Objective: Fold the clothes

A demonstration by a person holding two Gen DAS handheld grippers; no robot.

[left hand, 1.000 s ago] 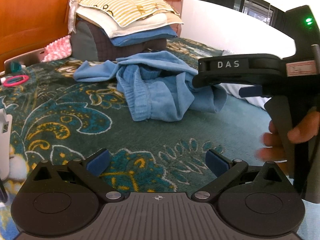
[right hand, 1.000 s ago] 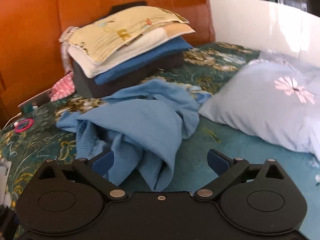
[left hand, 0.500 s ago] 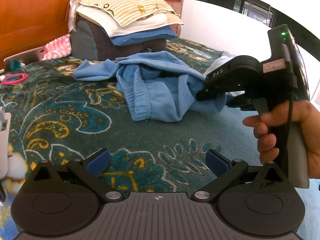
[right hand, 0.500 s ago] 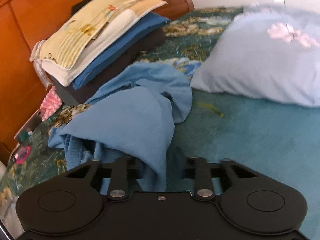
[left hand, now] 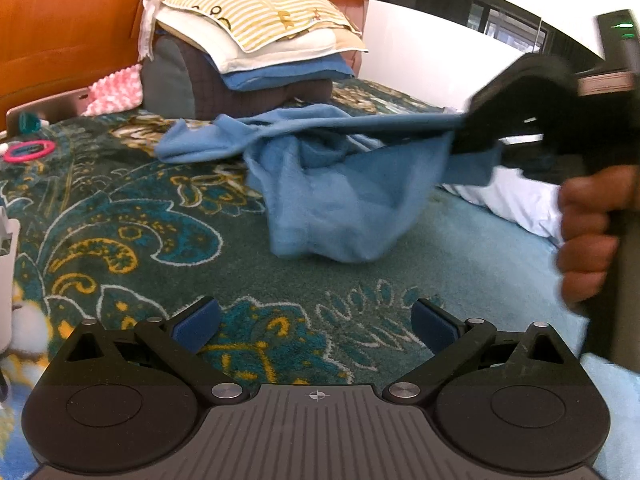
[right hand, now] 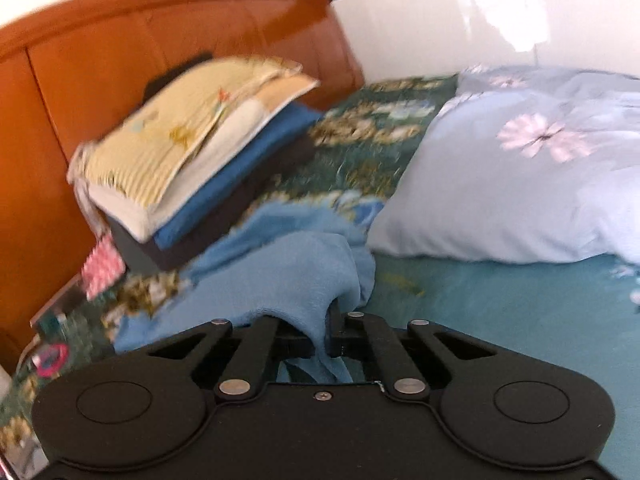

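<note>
Green flowery bed cover is lying under everything. Right gripper is pinching the blue cloth tight; left gripper is gaping wide, holding nothing.

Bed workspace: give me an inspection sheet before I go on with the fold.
Surface: patterned teal bedspread, plainer teal on the right side.
Job's things: light blue garment, crumpled; one end lifted and stretched toward the right claw, the rest lies on the bedspread.
Clutter: stack of folded linens at the headboard; pink knitted item; pink ring; floral pillow.
Grippers: right claw has just closed on the garment, cloth pinched between its fingers; a hand holds its handle. Left claw open, nothing between its fingers, above bare bedspread.
Cables: nothing seen.
Surroundings: wooden headboard; white wall.
</note>
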